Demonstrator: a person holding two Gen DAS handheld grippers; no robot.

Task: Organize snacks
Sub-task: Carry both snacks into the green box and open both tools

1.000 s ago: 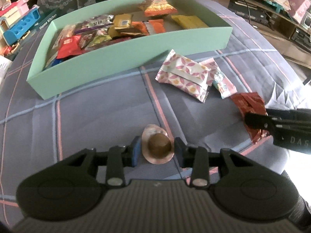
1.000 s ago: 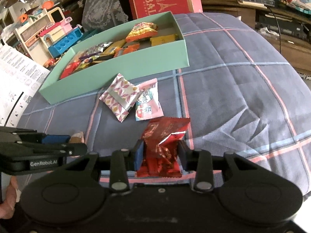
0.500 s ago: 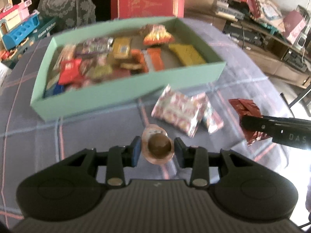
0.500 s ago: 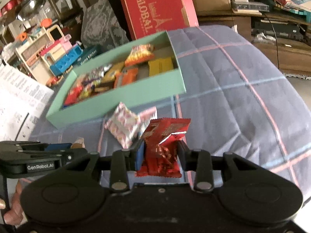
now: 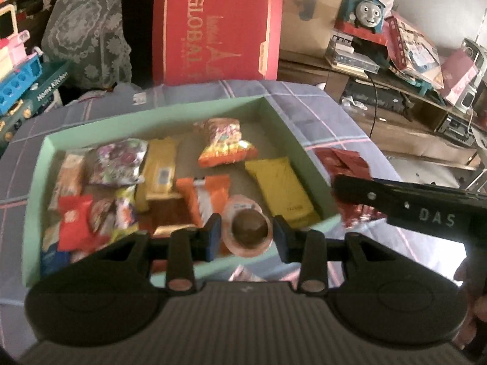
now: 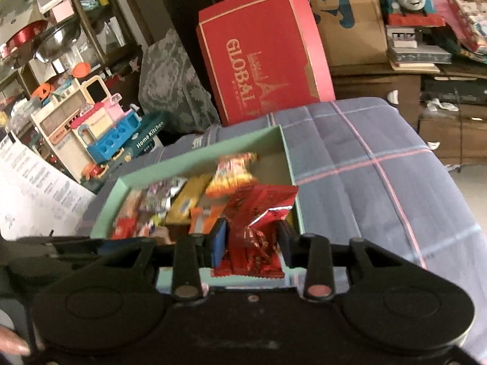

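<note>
A mint-green box (image 5: 143,117) (image 6: 197,159) full of snack packets sits on the checked cloth. My left gripper (image 5: 245,237) is shut on a round brown snack in clear pink wrap (image 5: 248,229), held above the box's near wall. My right gripper (image 6: 251,238) is shut on a red foil packet (image 6: 258,210), held above the box's near right corner. In the left wrist view the right gripper's finger (image 5: 395,200) holds the red packet (image 5: 341,159) just right of the box.
A red "GLOBAL" box (image 5: 213,24) stands behind the table. A toy kitchen set (image 6: 91,121) and papers (image 6: 33,191) are at the left. Shelves with clutter and a toy train (image 5: 365,9) are at the right. A pink patterned packet (image 5: 243,273) lies under the left gripper.
Both grippers have lifted off the cloth with their snacks and moved forward, from the open cloth in front to above the box's near side.
</note>
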